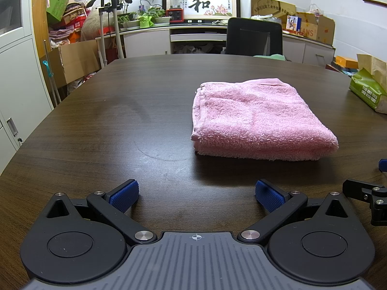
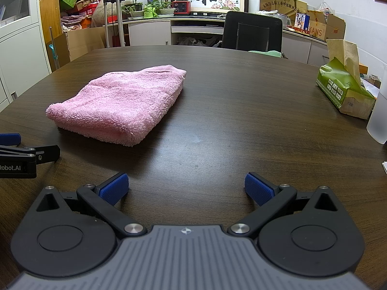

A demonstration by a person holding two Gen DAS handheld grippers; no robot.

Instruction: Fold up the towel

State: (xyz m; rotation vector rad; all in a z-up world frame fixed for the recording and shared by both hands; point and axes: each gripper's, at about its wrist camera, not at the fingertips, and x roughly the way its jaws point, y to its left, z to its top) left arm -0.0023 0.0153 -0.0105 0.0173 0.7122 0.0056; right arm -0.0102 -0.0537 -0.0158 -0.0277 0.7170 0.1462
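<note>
Judging fold approx. complete: pink towel (image 1: 261, 118) lies stacked, multi-layer, on table (image 1: 121, 125); my left gripper (image 1: 196, 195) & right gripper (image 2: 186, 188) both spread, empty, apart from it.

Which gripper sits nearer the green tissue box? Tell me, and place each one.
Right. The right gripper, jaws open, has the green tissue box ahead to its right. The left gripper, also open, sits farther left, with the pink towel between it and the box.

Both wrist views look low across the table (image 1: 121, 120); they share the towel (image 1: 261, 118) from opposite flanks.
</note>
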